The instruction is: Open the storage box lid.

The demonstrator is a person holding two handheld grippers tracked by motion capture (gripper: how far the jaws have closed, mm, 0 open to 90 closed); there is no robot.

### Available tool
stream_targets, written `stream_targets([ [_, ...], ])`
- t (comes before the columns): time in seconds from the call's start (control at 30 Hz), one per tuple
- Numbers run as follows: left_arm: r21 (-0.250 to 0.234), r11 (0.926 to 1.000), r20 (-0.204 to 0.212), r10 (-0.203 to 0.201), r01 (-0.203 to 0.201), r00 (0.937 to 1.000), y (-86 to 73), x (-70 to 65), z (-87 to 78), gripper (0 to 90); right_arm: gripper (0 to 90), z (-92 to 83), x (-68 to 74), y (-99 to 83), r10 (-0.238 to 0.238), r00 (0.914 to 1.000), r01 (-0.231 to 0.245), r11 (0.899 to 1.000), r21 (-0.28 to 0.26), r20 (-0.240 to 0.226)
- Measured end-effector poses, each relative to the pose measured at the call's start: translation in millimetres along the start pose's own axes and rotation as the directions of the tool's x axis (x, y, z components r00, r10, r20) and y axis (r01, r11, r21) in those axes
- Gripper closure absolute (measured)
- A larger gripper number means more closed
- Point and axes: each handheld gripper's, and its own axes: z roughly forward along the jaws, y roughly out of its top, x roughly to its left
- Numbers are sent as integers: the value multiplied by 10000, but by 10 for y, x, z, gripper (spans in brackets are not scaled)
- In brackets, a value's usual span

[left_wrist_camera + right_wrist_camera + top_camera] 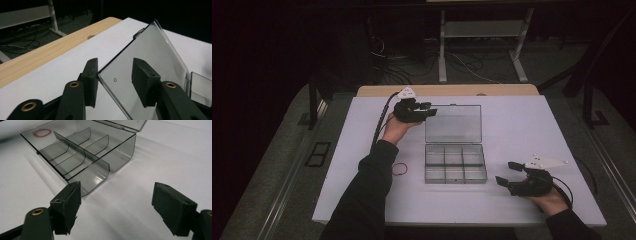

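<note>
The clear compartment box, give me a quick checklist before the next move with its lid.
1. Lid swung open, standing up from the box: ok.
2. Left gripper jaws straddle the lid's corner edge: ok.
3. Jaws pressing on the lid: not ok, gaps show on both sides.
4. Compartments free of items: ok.
5. Right gripper open, off the box: ok.
6. Red rubber band lies on the table beside the box: ok.

Clear compartment box [455,169], lid [453,123] open, mid-table

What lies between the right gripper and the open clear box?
Only bare white table lies between the right gripper and the box, as the right gripper view shows.
</note>
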Motion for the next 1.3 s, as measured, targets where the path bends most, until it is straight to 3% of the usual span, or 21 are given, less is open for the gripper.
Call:
stream_targets([
  [1.3, 658, 9966, 24, -505, 502, 9987, -180, 80, 232, 364, 231, 1, 4, 3, -104, 9999, 104, 9999, 9, -12],
])
